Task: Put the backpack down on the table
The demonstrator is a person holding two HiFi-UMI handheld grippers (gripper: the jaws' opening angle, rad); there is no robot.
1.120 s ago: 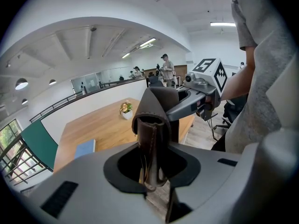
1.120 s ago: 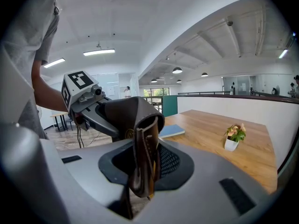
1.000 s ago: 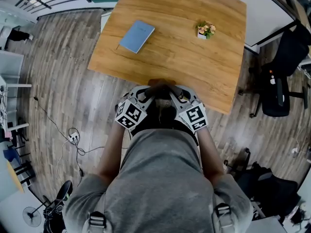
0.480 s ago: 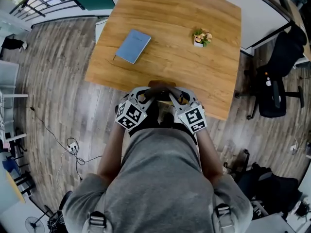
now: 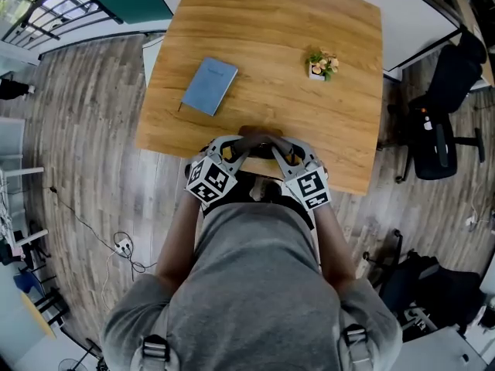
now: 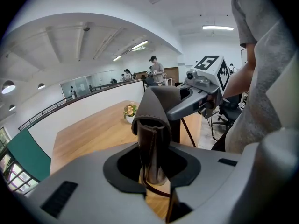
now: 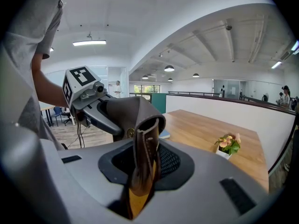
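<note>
Backpack handle [image 5: 259,135] in left gripper [image 5: 235,151] and right gripper [image 5: 282,152], near table [image 5: 271,60]

obstacles: notebook [image 5: 209,86], flower pot [image 5: 322,62] | free: table [image 5: 271,91] middle between them

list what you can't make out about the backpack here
Backpack body: head view, mostly hidden by left gripper, right gripper and grey shirt; only its brown handle shows.
Below the handle: both gripper views, blocked by each gripper's housing.
Notebook cover: head view, too small to read.
</note>
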